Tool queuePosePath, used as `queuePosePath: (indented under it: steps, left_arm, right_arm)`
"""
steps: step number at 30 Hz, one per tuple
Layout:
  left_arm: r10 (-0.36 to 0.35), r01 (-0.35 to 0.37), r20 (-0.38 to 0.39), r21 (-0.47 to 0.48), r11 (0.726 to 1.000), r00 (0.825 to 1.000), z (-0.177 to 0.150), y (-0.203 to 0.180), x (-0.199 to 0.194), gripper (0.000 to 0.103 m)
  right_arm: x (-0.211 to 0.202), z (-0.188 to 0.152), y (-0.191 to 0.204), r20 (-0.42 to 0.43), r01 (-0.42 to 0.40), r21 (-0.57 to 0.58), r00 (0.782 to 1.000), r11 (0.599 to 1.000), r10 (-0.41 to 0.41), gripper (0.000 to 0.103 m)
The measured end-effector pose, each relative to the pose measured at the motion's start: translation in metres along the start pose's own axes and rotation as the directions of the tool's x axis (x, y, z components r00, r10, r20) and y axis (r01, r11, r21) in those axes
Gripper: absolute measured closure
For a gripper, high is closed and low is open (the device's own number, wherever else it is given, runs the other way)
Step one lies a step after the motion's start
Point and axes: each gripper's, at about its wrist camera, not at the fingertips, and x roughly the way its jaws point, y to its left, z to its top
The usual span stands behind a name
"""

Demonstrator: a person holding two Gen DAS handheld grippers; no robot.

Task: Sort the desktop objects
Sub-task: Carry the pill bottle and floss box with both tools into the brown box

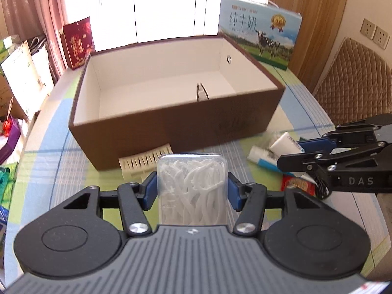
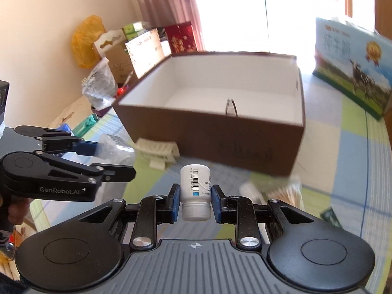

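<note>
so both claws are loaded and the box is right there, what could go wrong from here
1. The left claw grips the clear floss pick case only by its sides; the smooth plastic could slip.
2. The right claw holds the small white bottle near its cap end, so it could tip.
3. Both aim at the brown box, so the claws could collide.

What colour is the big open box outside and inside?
The box is brown outside and white inside, clearest in the left wrist view.
</note>
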Motion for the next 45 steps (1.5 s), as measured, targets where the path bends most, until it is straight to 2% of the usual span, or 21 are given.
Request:
queuePosePath:
  steps: [12,18,25,32,40,45]
  left_arm:
    - [0.006,-0.009,0.082,0.04,0.999,0.997,0.07,0.026,0.02,0.051]
    - [0.005,-0.009,0.087,0.042,0.999,0.996,0.099,0.04,0.042,0.051]
    - [0.002,-0.004,0.07,0.026,1.0,0.998,0.135,0.063,0.077,0.051]
    - [-0.019,0.019,0.014,0.023,1.0,1.0,0.157,0.081,0.116,0.051]
    - [-0.035,0.036,-0.112,0.006,0.999,0.993,0.16,0.09,0.169,0.051]
    - [-0.03,0.032,-0.162,0.006,0.999,0.986,0.16,0.09,0.192,0.051]
  right_arm:
    - [0.029,0.074,-0.008,0.081,0.027,-0.055,0.996,0.998,-0.022,0.079]
    - [0.053,0.106,-0.024,0.094,0.056,-0.049,0.994,0.997,-0.051,0.079]
    - [0.091,0.132,-0.043,0.068,0.102,-0.048,0.993,0.994,-0.099,0.079]
    - [0.129,0.152,-0.064,0.014,0.122,-0.03,0.992,0.992,-0.122,0.079]
    - [0.171,0.16,-0.083,-0.083,0.121,0.002,0.989,0.993,-0.121,0.079]
    - [0.186,0.16,-0.096,-0.13,0.121,0.036,0.985,0.992,-0.116,0.079]
